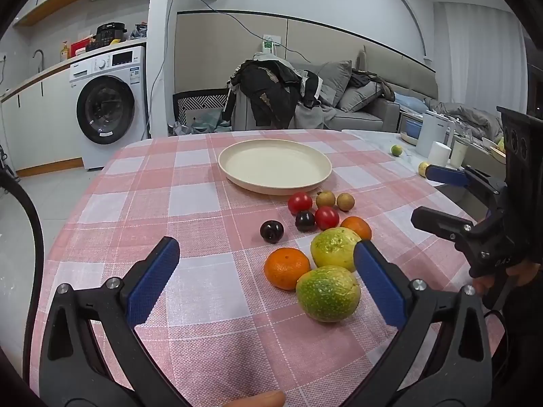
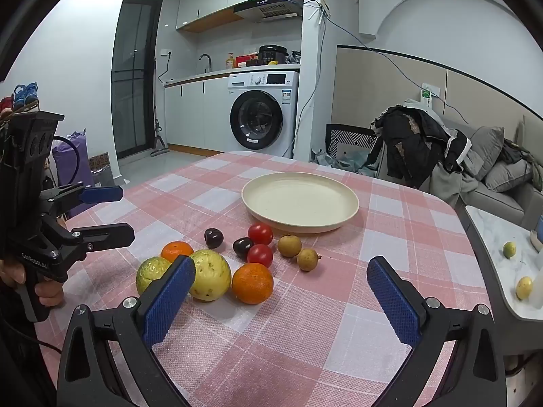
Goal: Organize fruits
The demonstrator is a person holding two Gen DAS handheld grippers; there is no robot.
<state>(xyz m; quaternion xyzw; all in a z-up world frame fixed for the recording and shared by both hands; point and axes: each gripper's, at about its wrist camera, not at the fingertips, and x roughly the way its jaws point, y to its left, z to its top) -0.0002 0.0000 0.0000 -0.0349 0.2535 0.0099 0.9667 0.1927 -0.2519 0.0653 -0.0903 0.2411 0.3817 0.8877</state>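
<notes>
Nothing has been sorted yet: the cream plate [image 1: 275, 166] sits bare toward the far edge of the table [image 1: 190, 200], and the fruits [image 2: 251, 283] lie clustered on the checked cloth just short of it. The left gripper [image 1: 268, 259] and right gripper [image 2: 281, 279] both hover above the near edge, jaws spread wide and holding nothing. Judging by this, the first pick is due (likely a near one, such as the green-yellow fruit [image 1: 328, 293]); it calls for lowering open jaws around one fruit without nudging its neighbours. The blue pads hide parts of the nearest fruits, and the small brown ones [image 2: 289, 246] are hard to identify.
</notes>
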